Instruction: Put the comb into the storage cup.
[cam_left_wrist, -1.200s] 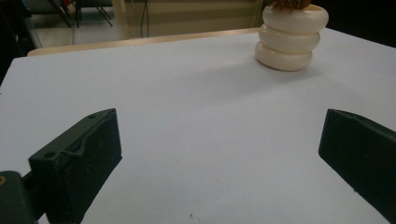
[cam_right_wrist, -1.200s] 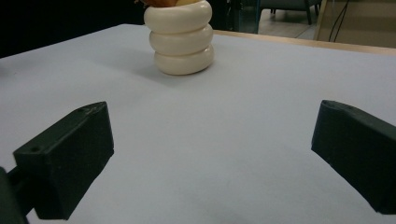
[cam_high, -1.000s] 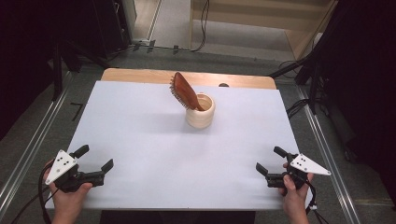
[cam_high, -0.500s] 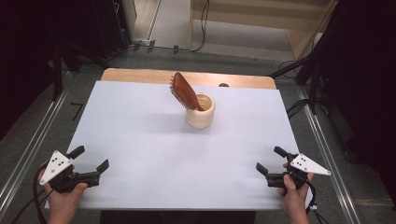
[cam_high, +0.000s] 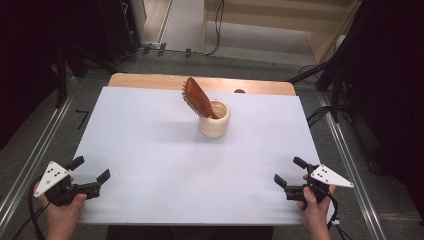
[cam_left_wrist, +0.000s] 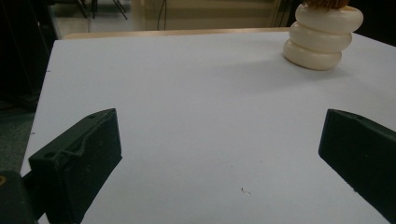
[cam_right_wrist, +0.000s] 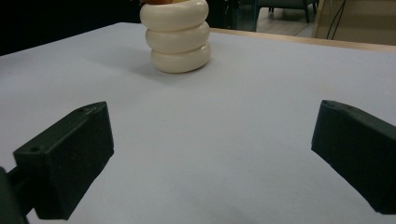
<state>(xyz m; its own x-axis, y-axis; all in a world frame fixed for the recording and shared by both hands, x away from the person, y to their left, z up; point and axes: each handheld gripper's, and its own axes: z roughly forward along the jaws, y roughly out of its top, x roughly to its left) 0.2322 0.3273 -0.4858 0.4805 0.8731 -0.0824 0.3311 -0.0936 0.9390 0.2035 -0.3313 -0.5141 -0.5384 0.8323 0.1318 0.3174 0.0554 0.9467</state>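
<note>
One brush (cam_high: 196, 97) stands handle-down in one cup (cam_high: 215, 119), past the middle of the white sheet (cam_high: 150, 150) toward its far edge and a little right of centre; the bristled head leans up and to the left, out over the rim; there is no other loose thing on the sheet.

The brush looks like wood, so probably light and stiff, with a smooth back that could slip between hard jaws; the bristle side will give and offers a poor hold; a grip across the narrow neck just above the rim, or flat across the head's edges, seems the safest place. The cup, three cream rolls stacked as the gripper views show it (cam_left_wrist: 323, 39), looks like ceramic or hard plastic: rigid, perhaps fairly light, and likely to tip or slide if the brush is pulled sideways; steadying it around the middle roll would help.

Two grippers, one in each hand: the left gripper (cam_high: 89, 172) hovers at the near left corner, jaws wide apart and empty; the right gripper (cam_high: 290, 171) sits near the near right corner, jaws likewise spread, holding nothing; both are well apart from the cup.
</note>
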